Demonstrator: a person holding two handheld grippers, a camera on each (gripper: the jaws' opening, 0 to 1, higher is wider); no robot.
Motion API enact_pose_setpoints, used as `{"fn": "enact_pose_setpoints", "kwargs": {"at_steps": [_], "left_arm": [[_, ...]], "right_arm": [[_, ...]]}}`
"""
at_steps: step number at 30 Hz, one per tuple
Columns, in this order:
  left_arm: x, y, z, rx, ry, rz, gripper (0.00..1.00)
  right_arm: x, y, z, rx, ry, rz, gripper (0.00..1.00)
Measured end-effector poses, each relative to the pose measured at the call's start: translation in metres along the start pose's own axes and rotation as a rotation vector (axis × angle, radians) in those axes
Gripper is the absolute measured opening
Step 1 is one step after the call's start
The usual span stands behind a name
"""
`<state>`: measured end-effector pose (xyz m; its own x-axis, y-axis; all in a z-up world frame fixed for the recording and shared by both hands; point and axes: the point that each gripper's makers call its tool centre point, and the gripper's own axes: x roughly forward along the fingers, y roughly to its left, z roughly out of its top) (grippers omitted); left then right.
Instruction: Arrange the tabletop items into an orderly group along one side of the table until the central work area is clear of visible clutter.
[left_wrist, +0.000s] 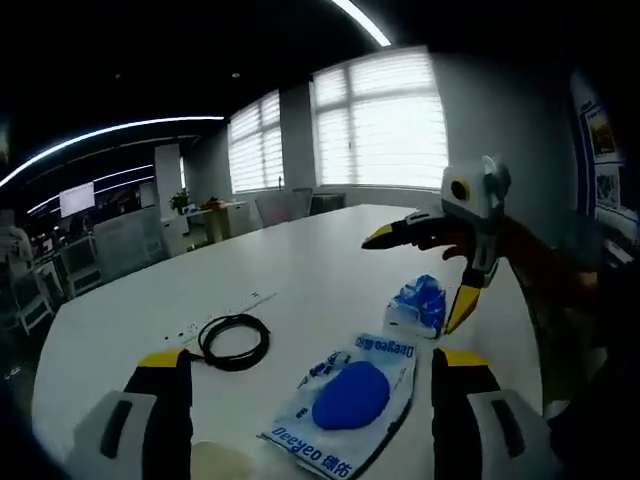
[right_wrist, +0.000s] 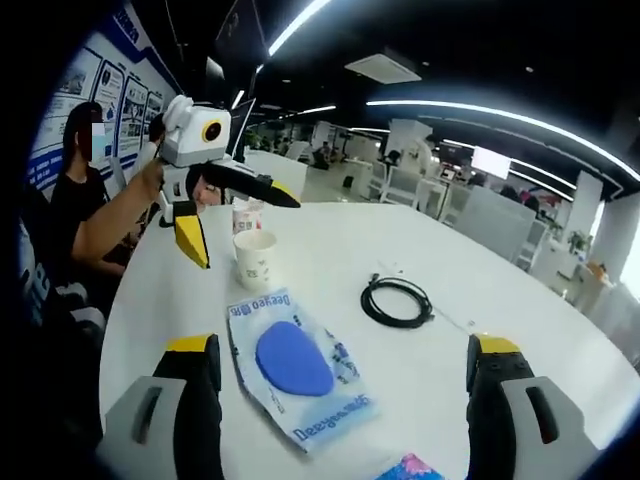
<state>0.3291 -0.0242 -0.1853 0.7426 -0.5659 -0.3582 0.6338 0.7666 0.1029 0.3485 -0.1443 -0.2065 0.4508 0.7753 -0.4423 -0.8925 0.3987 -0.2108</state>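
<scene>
A white Deeyeo packet with a blue pad inside lies just ahead of my open left gripper. A black cable coil lies to its left, and a crumpled blue-and-white wrapper beyond it. The rim of a paper cup shows low between the left jaws. My right gripper hovers open over the wrapper. In the right gripper view, the right gripper is open above the packet, with the coil ahead. The left gripper is open by the paper cup.
The round white table has a thin white strip by the coil. A second cup stands behind the first. A seated person is at the table's edge. Office desks and chairs stand beyond.
</scene>
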Motion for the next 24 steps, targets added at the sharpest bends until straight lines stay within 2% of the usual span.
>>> {"fn": "enact_pose_setpoints", "kwargs": {"at_steps": [3, 5, 8, 9, 11, 13, 15, 24], "left_arm": [[0.008, 0.011, -0.003, 0.004, 0.051, 0.039, 1.00], [0.014, 0.014, -0.005, 0.015, 0.078, 0.041, 0.99], [0.021, 0.019, -0.004, 0.002, 0.089, 0.040, 0.99], [0.026, 0.026, -0.004, -0.030, 0.091, 0.062, 0.99], [0.031, 0.033, -0.004, -0.045, 0.104, 0.074, 0.97], [0.037, 0.043, -0.006, -0.085, 0.124, 0.112, 0.95], [0.043, 0.048, -0.004, -0.096, 0.128, 0.118, 0.94], [0.059, 0.065, -0.010, -0.139, 0.169, 0.151, 0.93]], "right_arm": [[0.007, -0.008, 0.004, 0.004, 0.008, 0.003, 0.99], [0.012, -0.013, 0.007, 0.004, 0.020, 0.005, 0.97], [0.019, -0.025, 0.007, 0.014, 0.042, -0.022, 0.98], [0.024, -0.033, 0.005, 0.033, 0.068, -0.038, 0.97], [0.029, -0.039, 0.007, 0.040, 0.065, -0.042, 0.97], [0.036, -0.044, 0.004, 0.049, 0.101, -0.050, 0.95], [0.042, -0.049, 0.005, 0.048, 0.105, -0.066, 0.94], [0.062, -0.056, 0.005, 0.090, 0.120, -0.064, 0.92]]}}
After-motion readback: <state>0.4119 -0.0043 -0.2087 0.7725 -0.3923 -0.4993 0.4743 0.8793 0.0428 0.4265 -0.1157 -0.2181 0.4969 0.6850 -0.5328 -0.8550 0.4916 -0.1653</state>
